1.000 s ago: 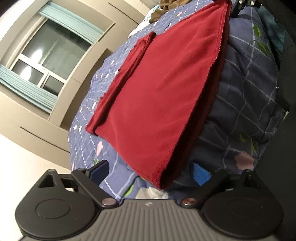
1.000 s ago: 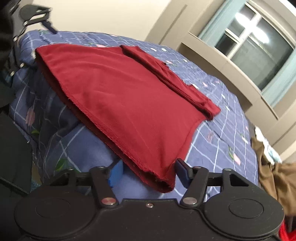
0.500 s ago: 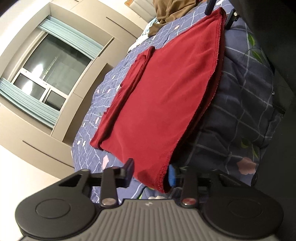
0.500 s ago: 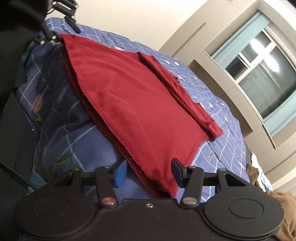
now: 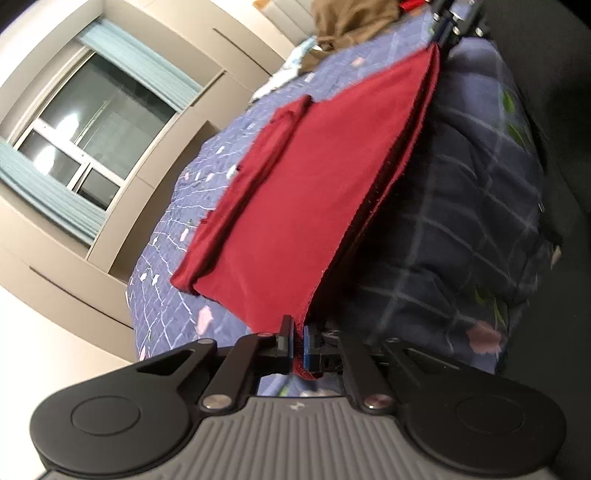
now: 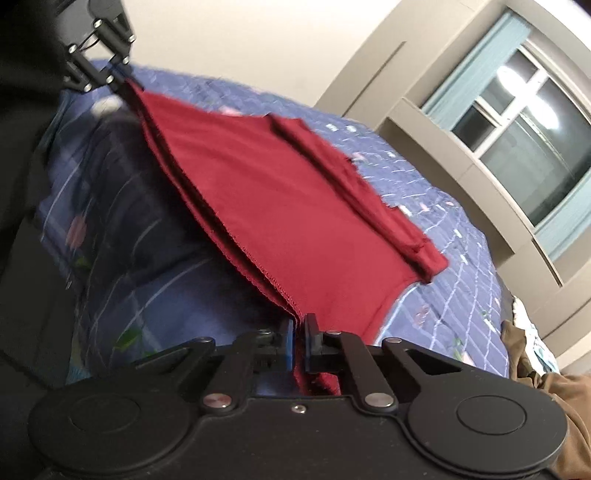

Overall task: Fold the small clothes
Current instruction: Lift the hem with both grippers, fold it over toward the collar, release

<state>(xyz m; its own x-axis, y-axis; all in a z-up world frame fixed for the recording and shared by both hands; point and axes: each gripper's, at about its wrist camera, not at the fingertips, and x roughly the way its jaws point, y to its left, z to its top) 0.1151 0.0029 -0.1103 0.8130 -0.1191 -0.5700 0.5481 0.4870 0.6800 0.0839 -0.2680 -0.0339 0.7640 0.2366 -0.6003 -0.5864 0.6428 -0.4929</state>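
Already partway: red garment (image 5: pixel 295 206) lies on blue quilted bed (image 5: pixel 461 221), sleeve folded in along far side. Left gripper (image 5: pixel 298 349) and right gripper (image 6: pixel 298 345) fingers pinch near hem corners. Cross fold seemingly left; brown clothes (image 5: pixel 351 26) wait.

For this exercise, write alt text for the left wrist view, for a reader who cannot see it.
The left gripper is shut on the near corner of a dark red cloth garment spread on a blue checked floral quilt. The right gripper pinches the far corner; a window is behind.
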